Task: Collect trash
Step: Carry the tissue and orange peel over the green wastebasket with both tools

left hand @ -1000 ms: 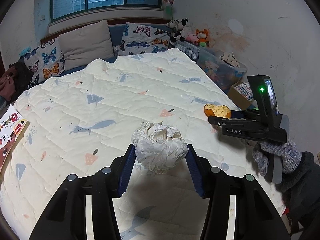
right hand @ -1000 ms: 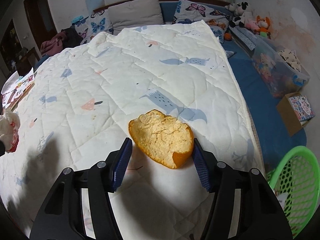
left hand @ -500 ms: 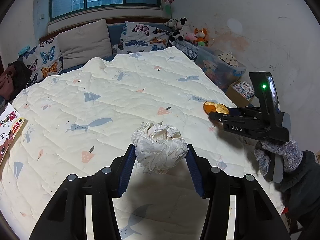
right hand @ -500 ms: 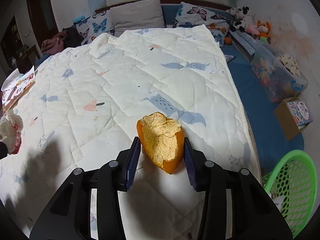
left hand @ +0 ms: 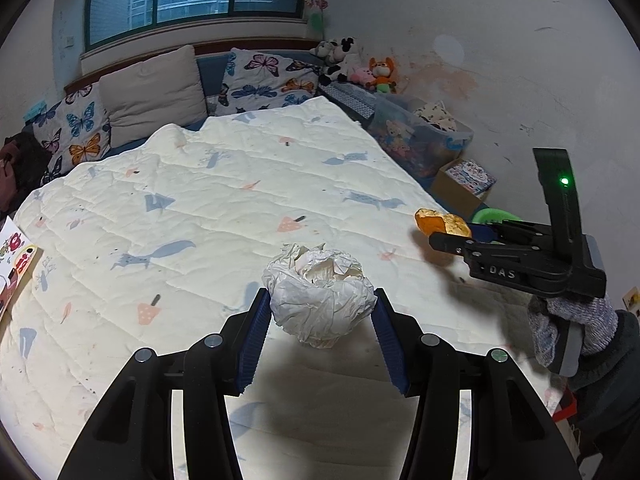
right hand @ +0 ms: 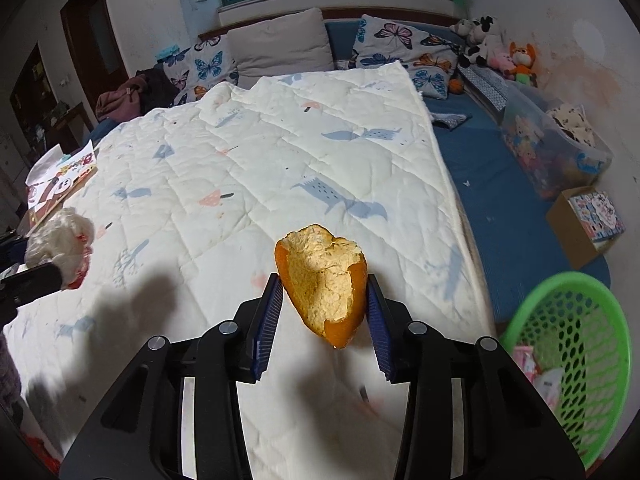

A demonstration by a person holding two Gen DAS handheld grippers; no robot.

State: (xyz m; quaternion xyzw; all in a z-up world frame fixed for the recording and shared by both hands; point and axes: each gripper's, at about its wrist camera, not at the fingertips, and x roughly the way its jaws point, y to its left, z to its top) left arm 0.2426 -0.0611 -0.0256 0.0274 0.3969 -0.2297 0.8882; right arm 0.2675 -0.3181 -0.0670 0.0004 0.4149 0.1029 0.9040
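Note:
My left gripper (left hand: 320,320) is shut on a crumpled white paper ball (left hand: 320,294) and holds it above the white quilt (left hand: 200,208). My right gripper (right hand: 322,304) is shut on an orange peel (right hand: 322,284), lifted above the quilt's right edge; the peel also shows in the left wrist view (left hand: 442,222), with the right gripper (left hand: 452,236) behind it. The paper ball shows at the far left in the right wrist view (right hand: 60,236). A green mesh basket (right hand: 576,344) with some trash in it stands on the floor, low right of the bed.
Butterfly pillows (left hand: 264,84) and a beige cushion (left hand: 152,96) line the headboard. Plush toys (left hand: 360,68), a clear storage bin (right hand: 556,148) and a cardboard box (right hand: 584,220) stand along the right wall. A picture book (right hand: 60,172) lies at the bed's left edge.
My right gripper closed on the orange peel and lifted it off the quilt. My left gripper kept its hold on the paper ball and rose a little.

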